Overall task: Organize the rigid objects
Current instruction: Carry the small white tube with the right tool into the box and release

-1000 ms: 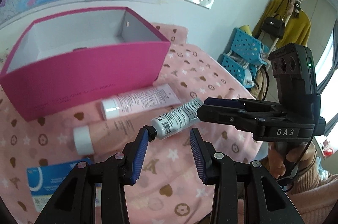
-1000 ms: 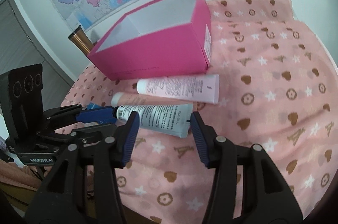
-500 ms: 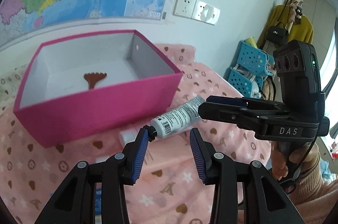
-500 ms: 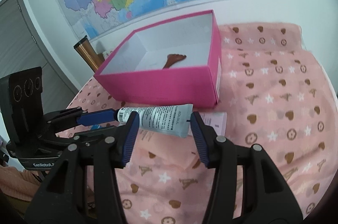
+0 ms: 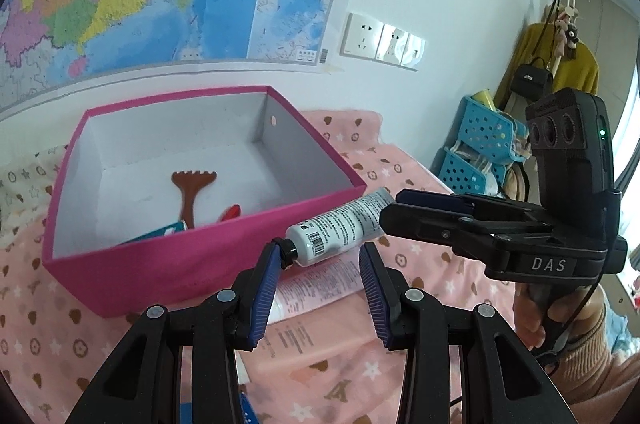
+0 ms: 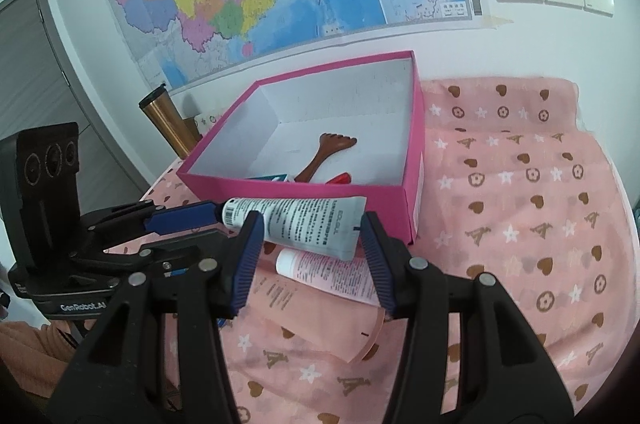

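We've got the white tube (image 6: 298, 220) clamped crosswise in the right gripper (image 6: 310, 248); left gripper (image 5: 320, 276) apparently only touches its cap w/ one pad. Clear the pink box (image 5: 208, 264) rim, keep tube level, then release inside.

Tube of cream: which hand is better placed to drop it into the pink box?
Right. The right gripper clamps the tube by the box's front wall; the left gripper's jaws stand apart, only one touching the cap.

scraper (image 5: 192, 189) in box (image 5: 208, 260), tube (image 5: 340, 228) before box
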